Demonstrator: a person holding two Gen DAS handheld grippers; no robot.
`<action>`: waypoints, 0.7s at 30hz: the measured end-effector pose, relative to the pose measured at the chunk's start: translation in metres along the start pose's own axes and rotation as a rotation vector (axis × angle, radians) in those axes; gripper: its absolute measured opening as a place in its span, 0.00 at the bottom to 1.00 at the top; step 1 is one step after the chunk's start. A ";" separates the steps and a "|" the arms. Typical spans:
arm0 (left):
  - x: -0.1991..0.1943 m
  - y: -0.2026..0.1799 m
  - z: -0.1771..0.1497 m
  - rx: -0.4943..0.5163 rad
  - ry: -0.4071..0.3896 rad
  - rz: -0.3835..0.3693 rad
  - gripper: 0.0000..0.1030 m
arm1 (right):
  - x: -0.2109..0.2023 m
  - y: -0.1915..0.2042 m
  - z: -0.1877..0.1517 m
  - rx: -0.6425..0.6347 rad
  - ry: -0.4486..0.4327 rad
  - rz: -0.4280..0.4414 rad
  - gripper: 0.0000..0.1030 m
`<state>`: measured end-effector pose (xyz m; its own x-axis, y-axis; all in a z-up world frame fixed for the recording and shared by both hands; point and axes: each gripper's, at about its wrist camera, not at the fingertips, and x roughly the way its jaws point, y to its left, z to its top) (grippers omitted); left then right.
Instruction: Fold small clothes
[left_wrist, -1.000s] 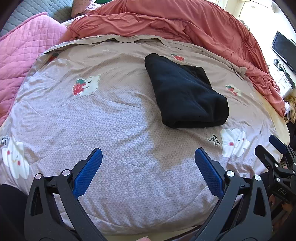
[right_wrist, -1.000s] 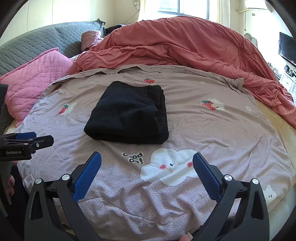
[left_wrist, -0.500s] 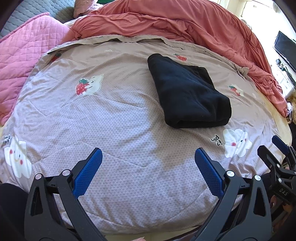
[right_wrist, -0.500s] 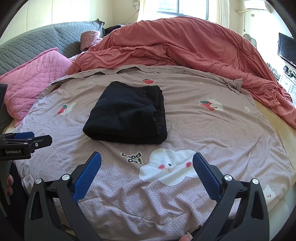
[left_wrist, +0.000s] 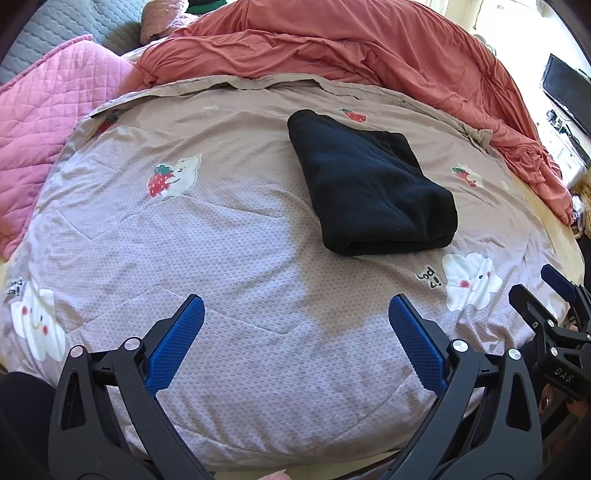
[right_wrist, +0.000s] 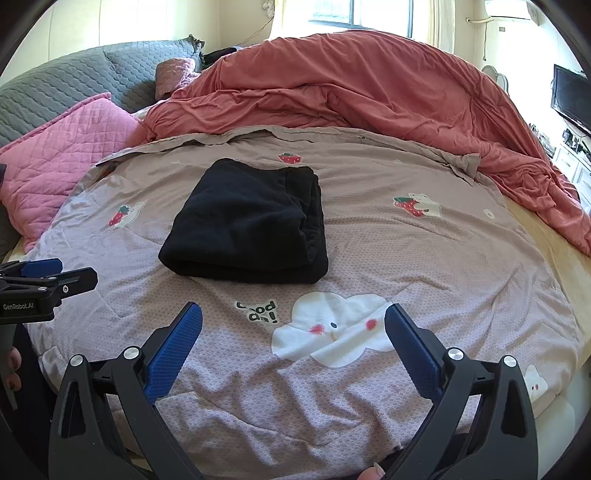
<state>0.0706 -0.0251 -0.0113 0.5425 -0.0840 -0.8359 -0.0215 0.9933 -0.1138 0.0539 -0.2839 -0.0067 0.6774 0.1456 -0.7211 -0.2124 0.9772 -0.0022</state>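
A black garment (left_wrist: 369, 188) lies folded into a thick rectangle on the mauve printed quilt (left_wrist: 229, 251); it also shows in the right wrist view (right_wrist: 247, 225). My left gripper (left_wrist: 295, 314) is open and empty, held back near the quilt's front edge, well short of the garment. My right gripper (right_wrist: 293, 321) is open and empty, above the white cloud print (right_wrist: 332, 328), also short of the garment. Each gripper shows at the edge of the other's view: the right gripper (left_wrist: 554, 295) and the left gripper (right_wrist: 44, 273).
A rumpled red duvet (right_wrist: 369, 92) is piled across the back and right of the bed. A pink quilted pillow (right_wrist: 55, 162) and a grey headboard cushion (right_wrist: 74, 81) lie at the left. A TV (right_wrist: 570, 96) stands at the far right.
Both grippers have drawn back slightly from the garment and stay open. The folded garment has not moved.
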 end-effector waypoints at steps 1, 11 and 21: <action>0.000 0.000 0.000 0.001 0.000 0.002 0.91 | 0.000 0.000 0.000 -0.001 0.002 -0.001 0.96; 0.000 0.000 0.001 0.003 -0.002 0.004 0.91 | 0.001 0.000 0.000 -0.002 0.002 -0.005 0.96; -0.002 0.001 0.002 0.003 -0.005 0.009 0.91 | 0.000 -0.001 0.000 0.001 0.001 -0.010 0.96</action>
<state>0.0713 -0.0242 -0.0087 0.5466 -0.0746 -0.8340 -0.0241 0.9942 -0.1047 0.0543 -0.2853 -0.0071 0.6787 0.1359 -0.7217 -0.2050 0.9787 -0.0084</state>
